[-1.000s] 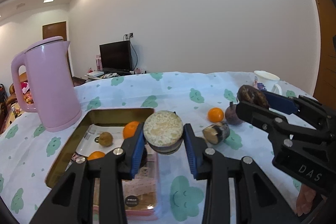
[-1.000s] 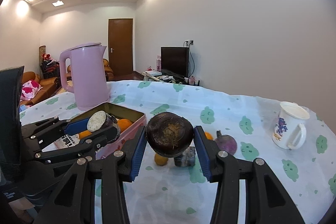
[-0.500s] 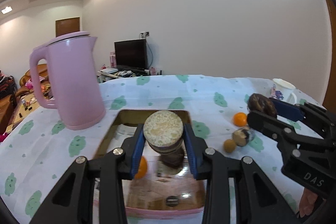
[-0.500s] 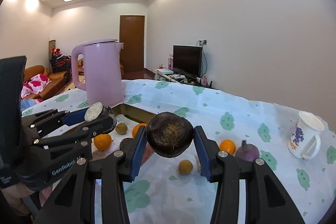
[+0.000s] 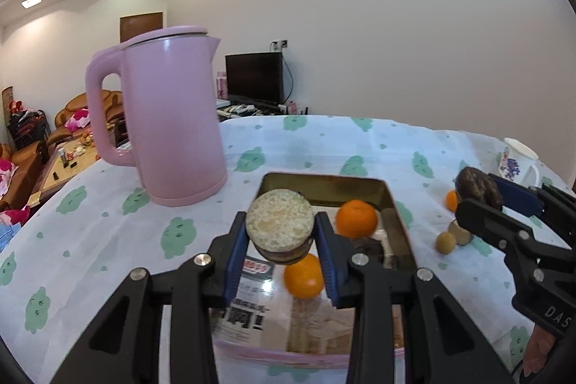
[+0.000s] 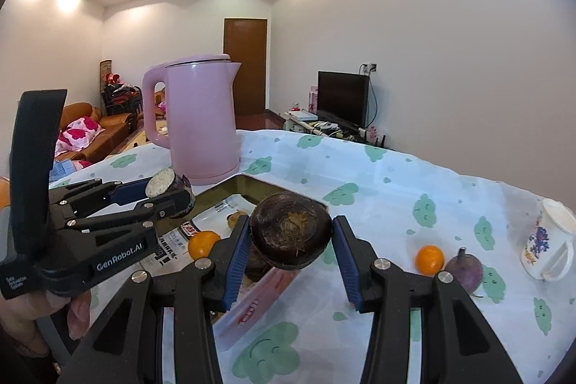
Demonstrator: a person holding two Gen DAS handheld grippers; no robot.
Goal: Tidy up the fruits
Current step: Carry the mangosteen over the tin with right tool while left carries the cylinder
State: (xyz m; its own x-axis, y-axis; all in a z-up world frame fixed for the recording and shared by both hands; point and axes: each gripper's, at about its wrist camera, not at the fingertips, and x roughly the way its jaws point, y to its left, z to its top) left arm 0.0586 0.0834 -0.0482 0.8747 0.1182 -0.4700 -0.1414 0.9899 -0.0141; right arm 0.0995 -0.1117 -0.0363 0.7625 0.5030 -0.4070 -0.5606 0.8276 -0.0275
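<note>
Metal tray (image 5: 392, 200) below: left hand-held gripper (image 5: 280, 252) clamped on cut fruit (image 5: 279, 222), right hand-held gripper (image 6: 290, 252) clamped on dark fruit (image 6: 291, 234); lower gently between oranges (image 5: 355, 217) before releasing.

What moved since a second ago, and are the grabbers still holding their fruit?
Both grabbers swung left, toward the pink kettle. The left gripper now hangs over the tin tray; the right gripper has reached the tray's edge. Nothing was let go: the left stays clamped on the cut fruit piece, the right on the dark round fruit. The mug stayed put.
</note>
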